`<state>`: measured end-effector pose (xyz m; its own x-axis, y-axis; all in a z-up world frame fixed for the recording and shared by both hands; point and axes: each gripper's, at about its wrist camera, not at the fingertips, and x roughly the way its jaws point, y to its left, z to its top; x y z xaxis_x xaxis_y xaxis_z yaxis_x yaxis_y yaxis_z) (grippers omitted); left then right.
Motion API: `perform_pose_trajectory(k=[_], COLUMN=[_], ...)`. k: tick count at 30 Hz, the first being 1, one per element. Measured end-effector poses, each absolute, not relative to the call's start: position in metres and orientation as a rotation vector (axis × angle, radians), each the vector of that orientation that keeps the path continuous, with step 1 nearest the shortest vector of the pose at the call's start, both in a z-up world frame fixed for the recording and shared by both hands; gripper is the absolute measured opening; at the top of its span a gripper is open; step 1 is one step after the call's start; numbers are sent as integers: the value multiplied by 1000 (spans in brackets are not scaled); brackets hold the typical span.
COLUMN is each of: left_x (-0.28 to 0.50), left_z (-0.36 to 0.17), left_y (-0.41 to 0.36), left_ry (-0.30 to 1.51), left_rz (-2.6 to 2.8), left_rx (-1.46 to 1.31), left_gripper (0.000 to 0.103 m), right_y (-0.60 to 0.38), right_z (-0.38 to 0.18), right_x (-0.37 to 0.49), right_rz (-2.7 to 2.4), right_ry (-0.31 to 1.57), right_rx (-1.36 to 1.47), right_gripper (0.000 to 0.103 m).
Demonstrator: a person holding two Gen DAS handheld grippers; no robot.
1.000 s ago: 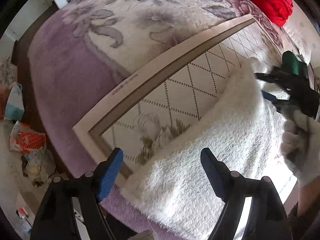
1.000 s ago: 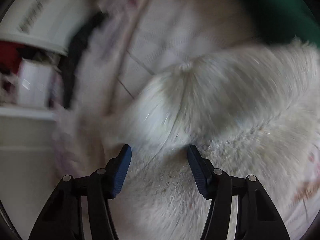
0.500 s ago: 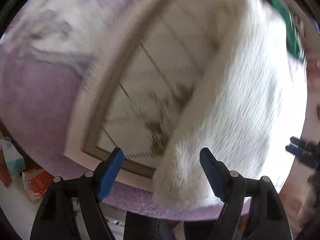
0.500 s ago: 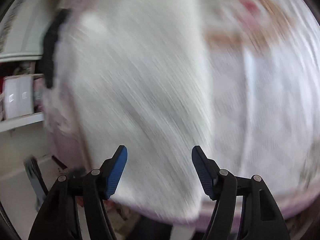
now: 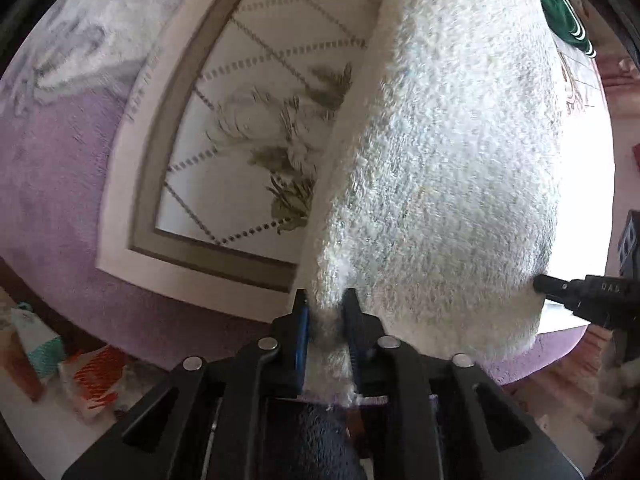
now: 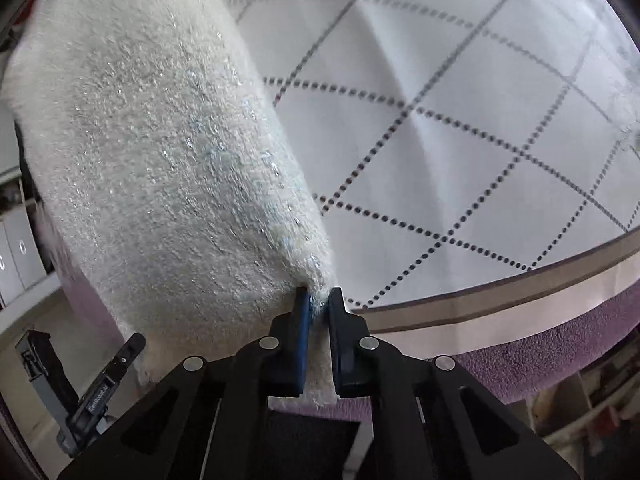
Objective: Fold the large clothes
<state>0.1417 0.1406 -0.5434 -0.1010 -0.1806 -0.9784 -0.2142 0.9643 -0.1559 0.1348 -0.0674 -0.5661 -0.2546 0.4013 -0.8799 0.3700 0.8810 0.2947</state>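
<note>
a second before, both grippers stood wide over the fluffy white garment [image 5: 440, 152] and neither one held it. at this moment that was different. the left gripper [image 5: 325, 312] was closing, and its blue pads already pinched the near corner of the garment between them. the right gripper [image 6: 318, 306] was closing too, on the other near corner, with white pile squeezed between its narrow fingers. the right one had also travelled far along the garment's near edge to reach that corner.

the garment lay as a long folded strip on the white quilted cover [image 6: 460, 128] with the dotted diamond lines, and its gripped end hung a little past the cover's brown border, over the purple blanket [image 5: 52, 184] under it. a green cloth [image 5: 560, 12] lay beyond the garment's far end.

i judged that the grasping step was nearly done, so the next fold, near end toward far end, could begin.
</note>
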Motion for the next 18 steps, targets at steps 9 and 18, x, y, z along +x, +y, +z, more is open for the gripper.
perform_pose_trajectory(k=[9,18], left_x=[252,382], left_z=[-445,-546], left_y=[139,125], left_ry=[1385,1507], left_rz=[111,76], left_rx=[-270,-249], left_gripper=[74,25], right_y=[-52,-6], right_z=[-472,-515], right_x=[227,355], right_rz=[156,182], right_ry=[1604,1621], right_rx=[462,379], right_gripper=[68,6])
